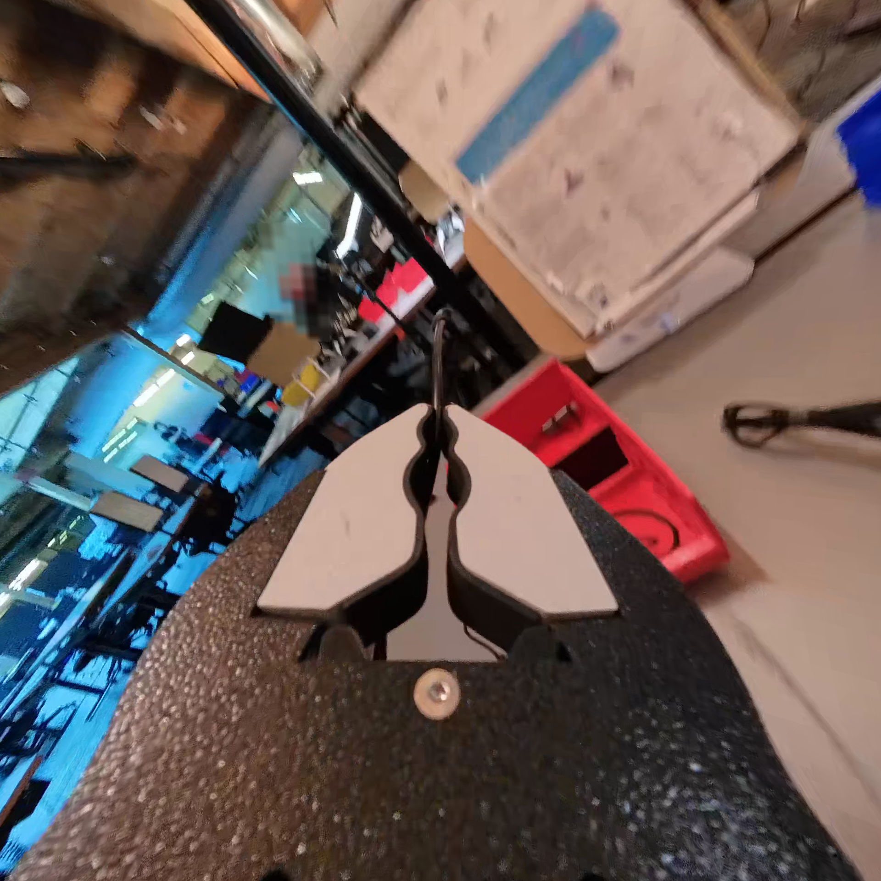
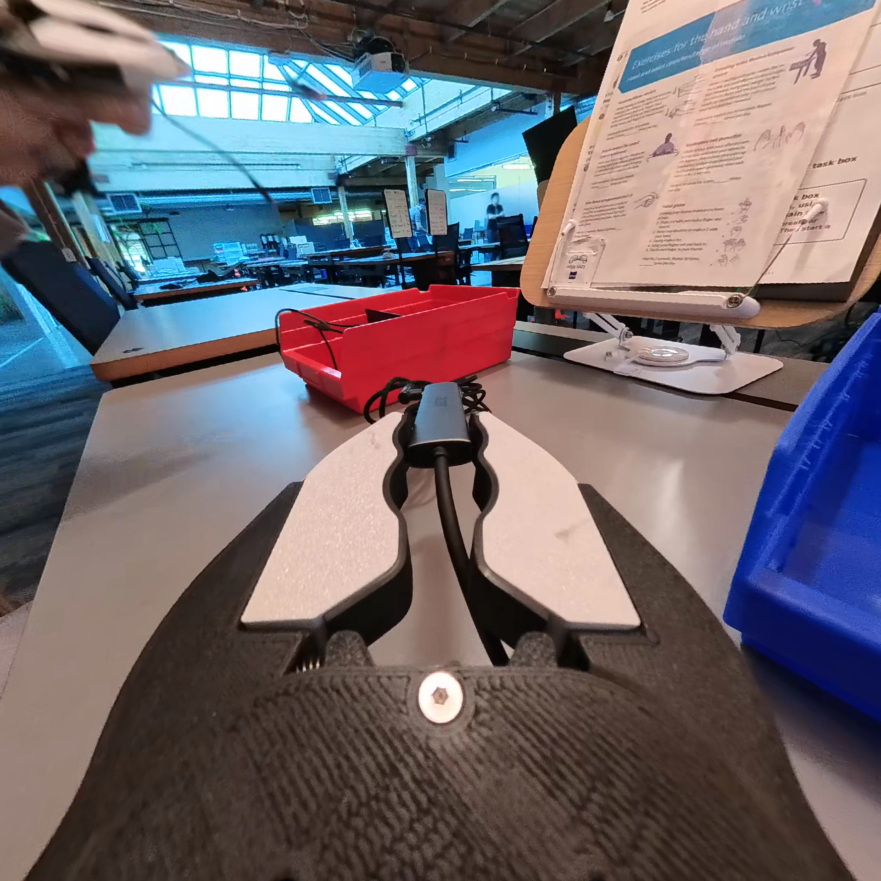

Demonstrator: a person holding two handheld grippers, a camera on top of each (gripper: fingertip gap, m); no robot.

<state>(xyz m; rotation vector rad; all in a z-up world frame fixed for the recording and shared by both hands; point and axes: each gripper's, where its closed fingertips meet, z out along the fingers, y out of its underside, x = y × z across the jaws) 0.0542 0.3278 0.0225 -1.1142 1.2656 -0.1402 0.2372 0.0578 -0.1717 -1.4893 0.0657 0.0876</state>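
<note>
Right tool clamps grey adapter; left tool pinches thin wire.

both views low, sharing red bin

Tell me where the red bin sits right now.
In the right wrist view the red bin rests on the grey table, just beyond the dark adapter clamped in the right gripper, left of the white document stand.

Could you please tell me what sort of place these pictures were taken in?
Probably a large shared workshop or lab hall: rows of worktables recede under a skylight, and the near table carries a red parts bin, a blue bin and a document stand.
</note>
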